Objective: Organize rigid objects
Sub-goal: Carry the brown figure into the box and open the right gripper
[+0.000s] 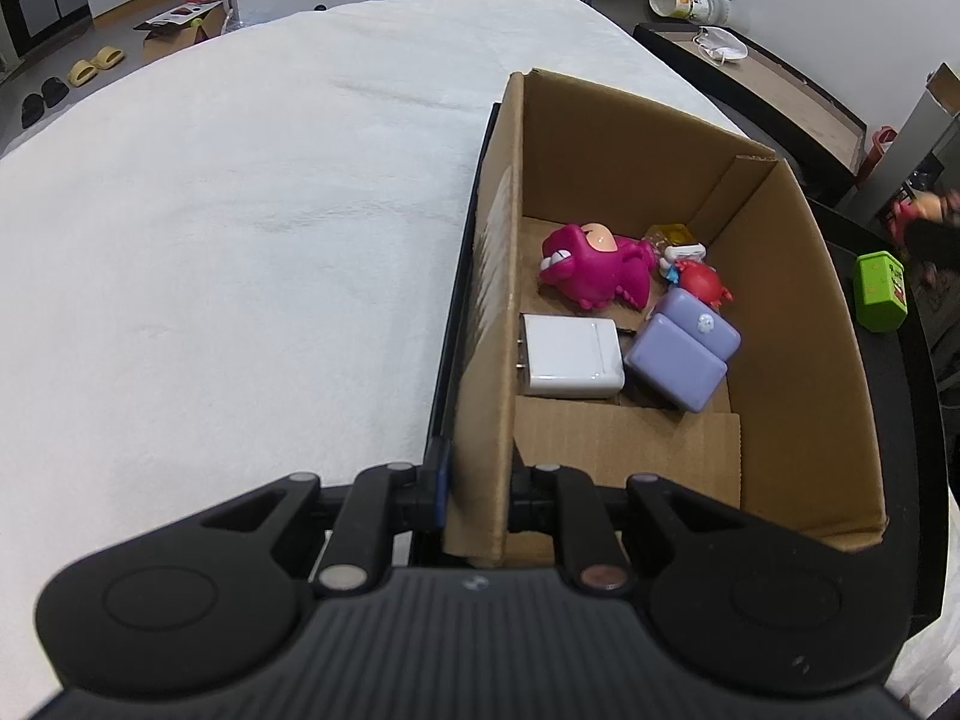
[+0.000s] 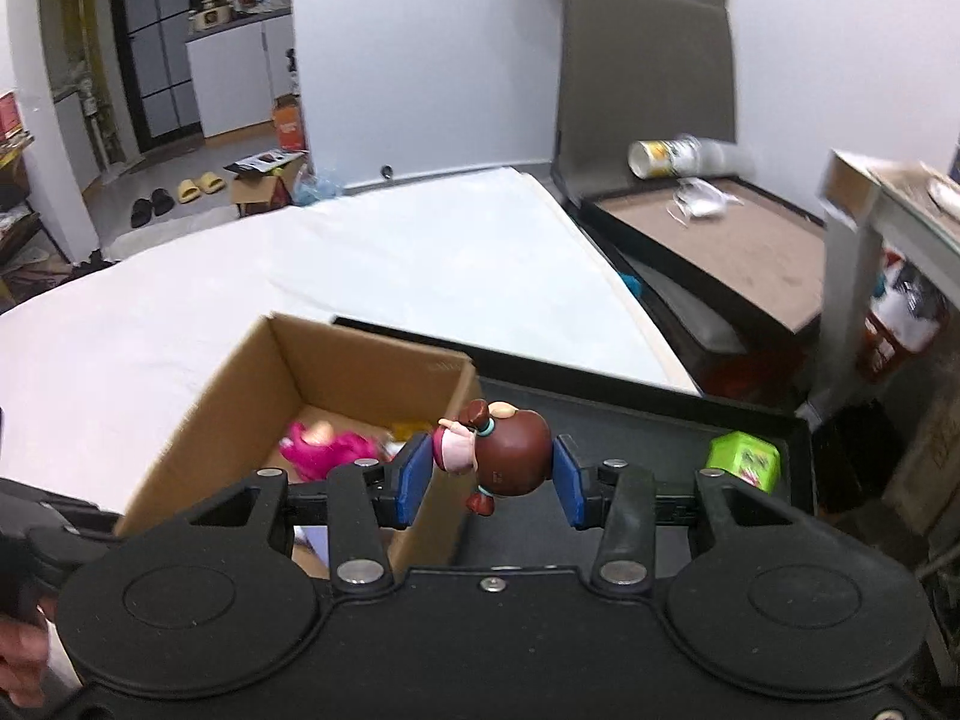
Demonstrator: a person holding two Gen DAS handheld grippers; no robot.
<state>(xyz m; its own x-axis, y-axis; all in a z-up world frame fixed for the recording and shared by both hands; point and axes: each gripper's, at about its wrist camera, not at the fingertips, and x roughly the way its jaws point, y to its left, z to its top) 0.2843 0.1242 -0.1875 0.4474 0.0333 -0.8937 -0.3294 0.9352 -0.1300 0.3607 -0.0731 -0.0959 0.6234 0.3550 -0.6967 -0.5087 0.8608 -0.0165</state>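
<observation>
Beside the cardboard box (image 2: 252,396), just past its right wall, the right gripper (image 2: 492,471) is holding a small brown-headed figurine (image 2: 510,447) clamped between its blue pads (image 2: 414,474), above the black tray (image 2: 630,420) on which the box is standing. Further right of the box on that same tray, a green cube toy (image 2: 744,459) is sitting near the tray's far corner.

At the box's near left wall, the left gripper (image 1: 477,492) is pinching the cardboard edge, its jaws drawn together on the wall with one finger outside and one inside.

Inside the box (image 1: 798,312), a magenta dinosaur toy (image 1: 594,267) is lying toward the far end, with a red crab-like toy (image 1: 699,282) and a small yellowish piece (image 1: 675,234) just beside it in the far corner. Nearer than the dinosaur, a white charger block (image 1: 570,354) is resting against the left wall, and a lilac sofa-shaped toy (image 1: 684,354) is lying just to its right, touching it or nearly so. A loose cardboard flap (image 1: 630,450) is covering the box floor at the near end.

Left of the box and beyond it, a white bed (image 1: 240,240) is spreading out.
</observation>
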